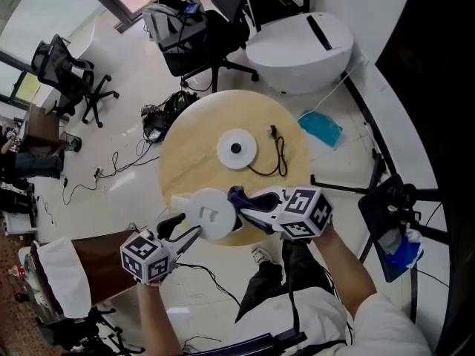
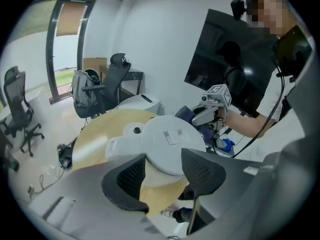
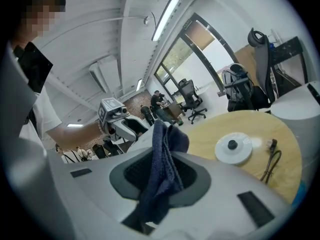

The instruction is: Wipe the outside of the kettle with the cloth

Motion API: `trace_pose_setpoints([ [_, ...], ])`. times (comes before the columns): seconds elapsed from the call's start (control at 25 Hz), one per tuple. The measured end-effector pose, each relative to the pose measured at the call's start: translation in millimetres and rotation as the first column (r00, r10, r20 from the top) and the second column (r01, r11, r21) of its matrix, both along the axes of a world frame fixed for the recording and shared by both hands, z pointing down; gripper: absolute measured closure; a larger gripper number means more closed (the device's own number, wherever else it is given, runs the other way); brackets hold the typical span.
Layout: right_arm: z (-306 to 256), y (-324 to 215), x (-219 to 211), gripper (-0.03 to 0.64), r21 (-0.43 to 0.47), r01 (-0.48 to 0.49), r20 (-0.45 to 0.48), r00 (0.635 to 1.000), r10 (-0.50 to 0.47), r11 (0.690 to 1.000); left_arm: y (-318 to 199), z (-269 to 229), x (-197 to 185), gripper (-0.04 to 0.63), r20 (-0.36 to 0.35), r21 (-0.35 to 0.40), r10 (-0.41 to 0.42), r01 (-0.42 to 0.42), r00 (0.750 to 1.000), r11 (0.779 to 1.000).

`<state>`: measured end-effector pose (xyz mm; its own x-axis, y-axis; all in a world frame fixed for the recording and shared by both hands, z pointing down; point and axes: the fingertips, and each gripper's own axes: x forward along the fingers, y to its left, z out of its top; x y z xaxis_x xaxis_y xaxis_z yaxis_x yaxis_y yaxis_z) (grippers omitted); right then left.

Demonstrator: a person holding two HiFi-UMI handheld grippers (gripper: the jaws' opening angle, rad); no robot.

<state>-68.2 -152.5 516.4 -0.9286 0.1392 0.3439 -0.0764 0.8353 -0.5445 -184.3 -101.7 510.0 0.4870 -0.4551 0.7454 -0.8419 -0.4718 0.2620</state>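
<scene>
Your left gripper [image 1: 185, 228] clamps the white kettle [image 1: 211, 213], apparently by its handle; your right gripper [image 1: 245, 208] pinches the blue cloth [image 3: 162, 184] beside it.

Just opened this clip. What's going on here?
A person holds a gripper in each hand at the near edge of a round wooden table. The left gripper is clamped on a white kettle, held tilted in the air, off its base, which sits on the table beside a black cord. The right gripper pinches a dark blue cloth right at the kettle's side; contact is unclear.
</scene>
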Motion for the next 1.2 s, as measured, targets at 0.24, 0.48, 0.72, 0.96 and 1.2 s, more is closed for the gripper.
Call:
trace_pose_setpoints([
  [0.24, 25.1, 3.7, -4.7, 0.532, 0.084, -0.059, -0.090, 0.994, 0.066, 0.995, -6.5, -8.4, 2.5, 0.422, 0.267, 0.013, 0.118, -0.126, 0.957, 0.992],
  [0.48, 87.3, -1.3, -8.8, 0.531, 0.099, -0.050, -0.259, 0.963, 0.075, 0.994, -4.6, -9.7, 6.2, 0.469, 0.309, -0.040, 0.124, -0.118, 0.943, 0.992],
  [0.72, 164.5, -12.5, -11.0, 0.532, 0.055, -0.031, -0.424, 0.904, 0.052, 0.998, -1.6, -8.4, 12.0, 0.503, 0.371, -0.093, 0.209, -0.187, 0.905, 0.978],
  [0.96, 199.7, -20.4, -13.6, 0.532, 0.036, 0.040, -0.528, 0.849, -0.015, 0.999, 0.2, -4.5, 15.0, 0.512, 0.388, -0.126, 0.254, -0.222, 0.886, 0.967],
  [1.2, 187.4, -9.0, -18.3, 0.534, 0.074, 0.099, -0.489, 0.871, -0.051, 0.992, -1.2, -5.4, 12.5, 0.514, 0.390, -0.151, 0.286, -0.246, 0.875, 0.957],
])
